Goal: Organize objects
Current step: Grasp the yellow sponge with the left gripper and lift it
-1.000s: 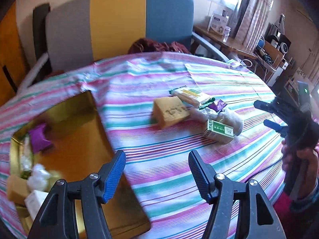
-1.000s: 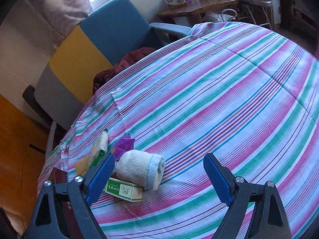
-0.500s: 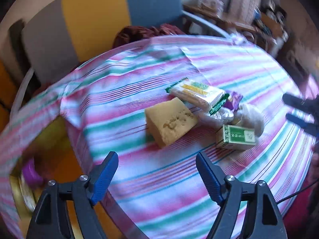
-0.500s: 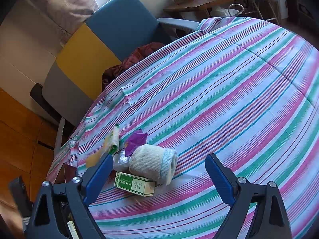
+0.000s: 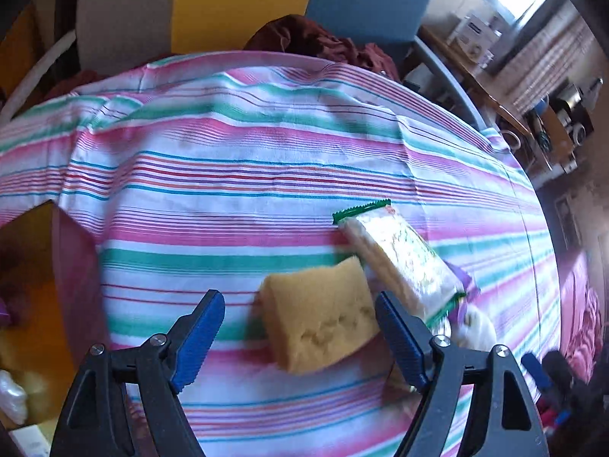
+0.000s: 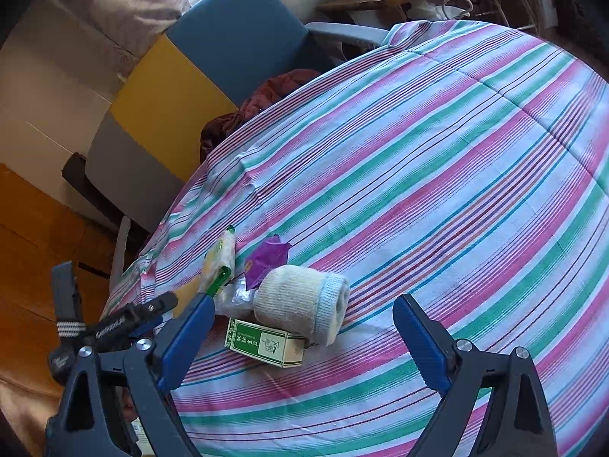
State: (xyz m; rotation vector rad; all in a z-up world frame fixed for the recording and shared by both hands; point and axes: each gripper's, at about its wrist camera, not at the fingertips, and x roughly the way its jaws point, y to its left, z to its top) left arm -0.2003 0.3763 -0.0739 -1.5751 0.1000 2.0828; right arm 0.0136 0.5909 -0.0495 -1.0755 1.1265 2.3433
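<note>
Yellow sponge (image 5: 323, 312): on striped tablecloth (image 5: 247, 198), between spread fingers of left gripper (image 5: 300, 339). Right gripper (image 6: 304, 339): wide, empty, above rolled sock (image 6: 300, 304) and green box (image 6: 266, 342).

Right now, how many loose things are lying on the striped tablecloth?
6: yellow sponge block, green-edged snack packet, purple foil wrapper, crinkled clear wrapper, rolled cream sock, and green-and-white carton. All are clustered together; more may hide underneath.
</note>
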